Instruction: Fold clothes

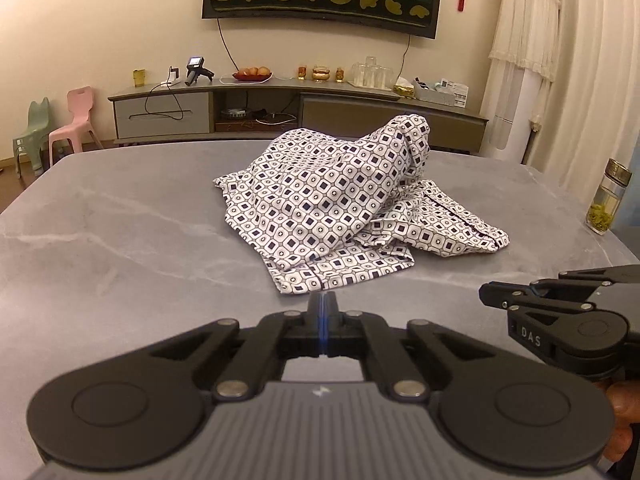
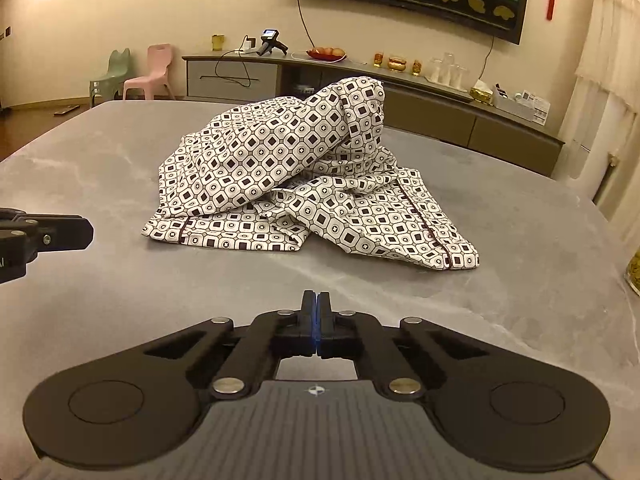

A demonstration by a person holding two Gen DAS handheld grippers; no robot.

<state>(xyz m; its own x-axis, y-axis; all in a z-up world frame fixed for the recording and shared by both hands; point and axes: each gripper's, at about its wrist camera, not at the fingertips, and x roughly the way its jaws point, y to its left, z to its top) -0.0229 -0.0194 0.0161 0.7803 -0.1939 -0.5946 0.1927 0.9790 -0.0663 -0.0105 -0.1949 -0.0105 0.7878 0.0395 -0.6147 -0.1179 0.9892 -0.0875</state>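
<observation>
A crumpled white garment (image 1: pixel 340 204) with a dark geometric print lies heaped in the middle of a grey marbled table (image 1: pixel 120 220). In the right wrist view the same garment (image 2: pixel 296 184) shows two hemmed ends with dark piping toward me. My left gripper (image 1: pixel 323 300) is shut with nothing in it, its tips just short of the garment's near hem. My right gripper (image 2: pixel 316 300) is shut and empty, a short way in front of the garment. Each gripper shows at the edge of the other's view: the right gripper (image 1: pixel 486 294), the left gripper (image 2: pixel 90 232).
A glass bottle (image 1: pixel 608 200) with yellow contents stands at the table's right edge. Beyond the table runs a low cabinet (image 1: pixel 280 100) with dishes and glasses, two small plastic chairs (image 1: pixel 72 120) to its left, and white curtains (image 1: pixel 528 40) at the right.
</observation>
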